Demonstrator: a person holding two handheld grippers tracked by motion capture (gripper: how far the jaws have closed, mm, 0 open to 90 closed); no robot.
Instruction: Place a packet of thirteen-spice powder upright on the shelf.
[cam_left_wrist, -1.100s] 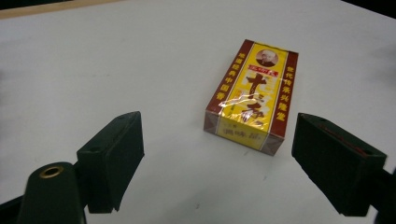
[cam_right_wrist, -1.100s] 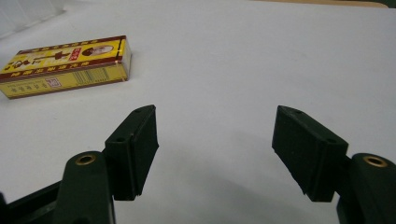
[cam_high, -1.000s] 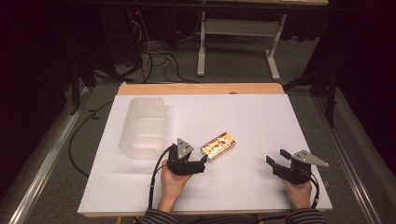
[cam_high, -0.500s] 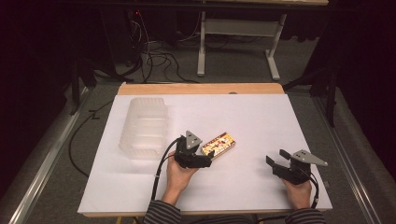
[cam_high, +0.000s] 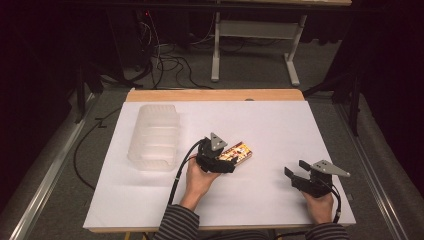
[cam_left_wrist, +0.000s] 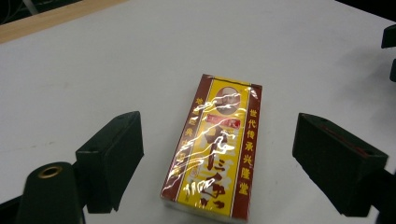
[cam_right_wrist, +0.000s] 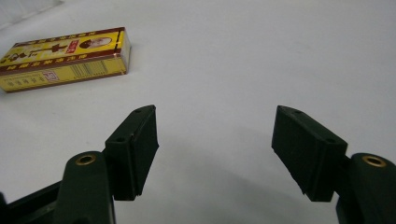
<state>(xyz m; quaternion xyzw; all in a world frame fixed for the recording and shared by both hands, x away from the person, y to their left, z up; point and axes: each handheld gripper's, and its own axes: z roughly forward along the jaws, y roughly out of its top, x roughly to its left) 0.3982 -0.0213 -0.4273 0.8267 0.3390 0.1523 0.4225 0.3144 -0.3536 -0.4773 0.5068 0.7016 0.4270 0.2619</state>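
two grippers are out over the white-covered table (cam_high: 280, 125), and only one small thing is being worked on, so the job looks barely begun. the biggest item is the clear plastic bin (cam_high: 153, 137), lying on its side at the left of the sheet, well apart from both hands and with nothing visible inside it. my guess is the box is meant for it, though nothing here proves that. next down in size, the left gripper (cam_high: 229, 164) sits near the middle of the table, tipped toward the box; in the left gripper view its jaws stand wide, one on each side of the box with clear white sheet showing between each pad and the box's long edges, so it has hold of nothing. those jaws have just been closing a little, with the box between them but untouched. the right gripper (cam_high: 297, 174) rests low near the front right corner, well away from the work, its jaws spread wide and empty over bare sheet in its own view. smallest is the yellow and maroon box (cam_left_wrist: 215, 148), wrapped in shiny film, lying flat on the sheet just ahead of the left gripper. so the reach is made; what is left, as i judge it, is the squeeze, the lift and the carry.
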